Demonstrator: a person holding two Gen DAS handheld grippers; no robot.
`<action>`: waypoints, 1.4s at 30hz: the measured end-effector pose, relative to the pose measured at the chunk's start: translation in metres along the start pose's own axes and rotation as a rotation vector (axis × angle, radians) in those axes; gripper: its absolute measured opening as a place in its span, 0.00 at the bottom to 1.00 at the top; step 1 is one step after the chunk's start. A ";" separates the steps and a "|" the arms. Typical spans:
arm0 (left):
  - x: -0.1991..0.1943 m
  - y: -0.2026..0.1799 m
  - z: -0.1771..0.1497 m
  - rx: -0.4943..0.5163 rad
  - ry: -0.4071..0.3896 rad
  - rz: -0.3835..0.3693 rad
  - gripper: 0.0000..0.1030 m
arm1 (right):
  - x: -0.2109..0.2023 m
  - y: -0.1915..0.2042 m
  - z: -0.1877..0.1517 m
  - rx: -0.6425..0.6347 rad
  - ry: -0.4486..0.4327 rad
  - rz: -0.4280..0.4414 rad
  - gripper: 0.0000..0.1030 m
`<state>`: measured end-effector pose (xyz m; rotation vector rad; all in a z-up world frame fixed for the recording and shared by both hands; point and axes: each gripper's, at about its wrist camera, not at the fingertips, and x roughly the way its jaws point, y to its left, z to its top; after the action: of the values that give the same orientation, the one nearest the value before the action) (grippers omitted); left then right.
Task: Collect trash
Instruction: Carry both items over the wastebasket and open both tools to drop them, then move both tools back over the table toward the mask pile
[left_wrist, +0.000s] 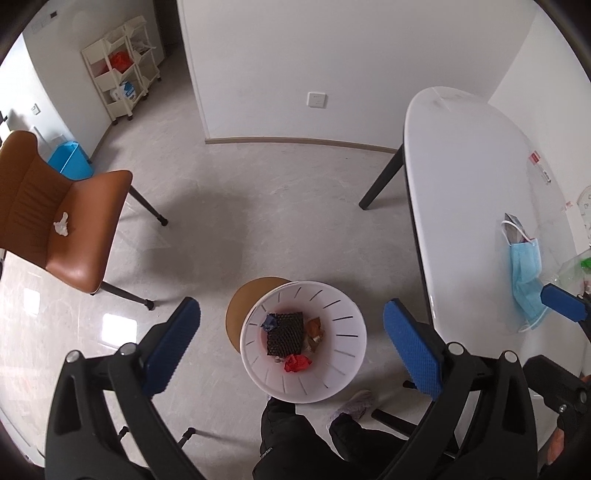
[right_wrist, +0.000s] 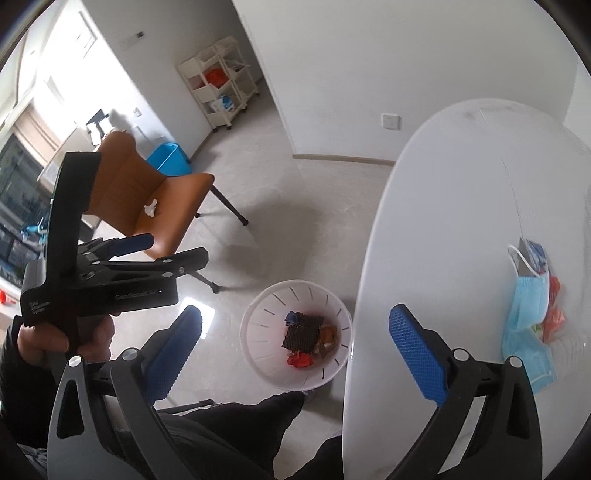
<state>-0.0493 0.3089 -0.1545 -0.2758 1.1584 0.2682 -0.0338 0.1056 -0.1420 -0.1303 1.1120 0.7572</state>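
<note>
A white trash bin stands on the floor beside the white table. It holds a black mesh piece, a red scrap and other litter. My left gripper is open and empty, hovering above the bin. My right gripper is open and empty over the bin and the table edge. A blue face mask lies on the table over some wrappers. A crumpled tissue lies on the orange chair.
A round wooden stool stands partly under the bin. A blue bin and a cream shelf trolley stand by the far wall. The person's legs are below the bin. Table legs stand nearby.
</note>
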 end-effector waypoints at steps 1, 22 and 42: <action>0.000 -0.002 0.000 0.006 0.000 -0.001 0.92 | 0.000 -0.001 -0.001 0.007 0.001 0.000 0.97; -0.021 -0.080 0.008 0.182 -0.043 -0.082 0.92 | -0.035 -0.043 -0.023 0.113 -0.061 -0.072 0.97; 0.009 -0.278 0.033 0.597 -0.031 -0.294 0.92 | -0.119 -0.207 -0.136 0.578 -0.200 -0.320 0.97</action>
<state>0.0785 0.0612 -0.1292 0.0867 1.0987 -0.3313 -0.0385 -0.1685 -0.1593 0.2479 1.0457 0.1418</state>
